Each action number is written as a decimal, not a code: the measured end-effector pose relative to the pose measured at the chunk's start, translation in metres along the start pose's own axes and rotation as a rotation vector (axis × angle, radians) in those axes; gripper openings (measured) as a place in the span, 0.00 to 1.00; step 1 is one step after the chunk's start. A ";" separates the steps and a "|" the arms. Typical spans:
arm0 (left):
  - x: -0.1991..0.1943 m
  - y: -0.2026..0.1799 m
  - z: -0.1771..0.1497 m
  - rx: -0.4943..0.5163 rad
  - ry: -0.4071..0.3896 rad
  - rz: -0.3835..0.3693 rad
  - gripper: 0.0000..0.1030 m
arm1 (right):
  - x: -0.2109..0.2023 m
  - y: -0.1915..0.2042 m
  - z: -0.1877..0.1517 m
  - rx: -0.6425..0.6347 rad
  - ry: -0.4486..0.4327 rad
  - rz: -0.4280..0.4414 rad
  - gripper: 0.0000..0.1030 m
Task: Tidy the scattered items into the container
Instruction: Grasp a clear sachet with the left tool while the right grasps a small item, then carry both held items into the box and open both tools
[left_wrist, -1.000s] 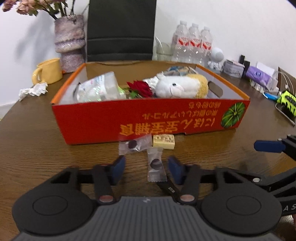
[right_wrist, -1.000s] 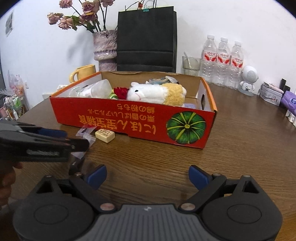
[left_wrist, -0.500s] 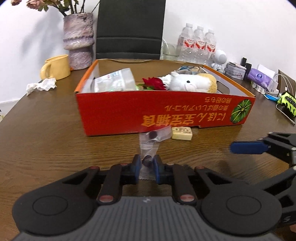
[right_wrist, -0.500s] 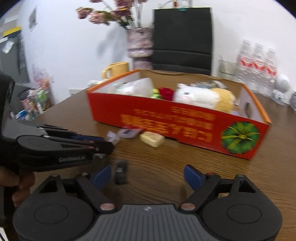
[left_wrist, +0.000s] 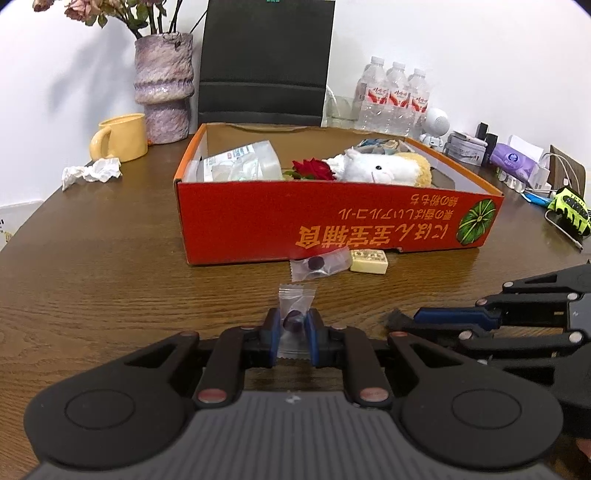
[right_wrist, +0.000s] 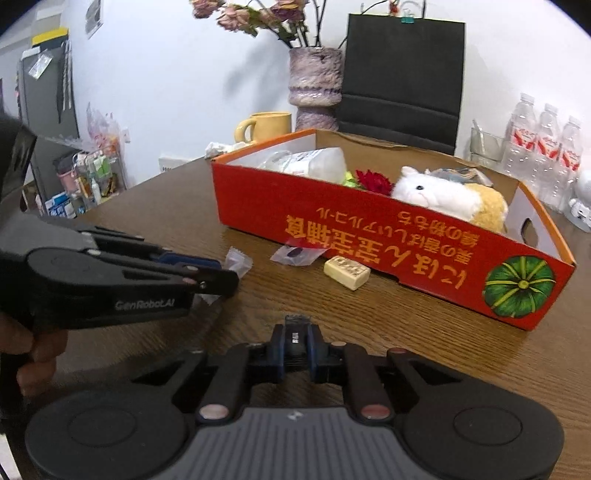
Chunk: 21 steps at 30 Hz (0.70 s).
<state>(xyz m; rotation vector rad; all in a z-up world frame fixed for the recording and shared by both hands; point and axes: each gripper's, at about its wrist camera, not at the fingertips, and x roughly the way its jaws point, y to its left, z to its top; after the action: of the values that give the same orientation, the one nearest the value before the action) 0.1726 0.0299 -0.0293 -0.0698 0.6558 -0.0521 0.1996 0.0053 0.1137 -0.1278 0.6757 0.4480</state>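
The red cardboard box stands on the wooden table and holds a plush toy, a red flower and plastic packs; it also shows in the right wrist view. My left gripper is shut on a clear candy wrapper in front of the box. My right gripper is shut on a small black item just above the table. A second clear candy wrapper and a cream mahjong tile lie against the box front.
A yellow mug, a purple vase and crumpled tissue stand at the back left. Water bottles, a small white robot figure and clutter line the back right. A black chair back is behind the box.
My left gripper closed on the candy wrapper and pulled back from the box. My right gripper swung left and closed on the small black item.
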 end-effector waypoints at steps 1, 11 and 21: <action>-0.002 0.000 0.001 -0.001 -0.006 -0.003 0.15 | -0.004 -0.002 0.001 0.006 -0.010 -0.002 0.10; -0.032 -0.006 0.051 0.040 -0.177 -0.042 0.15 | -0.045 -0.037 0.044 0.084 -0.162 -0.007 0.11; 0.025 -0.010 0.116 0.005 -0.210 -0.053 0.15 | -0.010 -0.117 0.102 0.212 -0.230 -0.226 0.11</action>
<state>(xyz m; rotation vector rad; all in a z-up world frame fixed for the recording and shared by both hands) 0.2633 0.0239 0.0477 -0.0870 0.4436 -0.0962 0.3032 -0.0766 0.1961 0.0476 0.4724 0.1683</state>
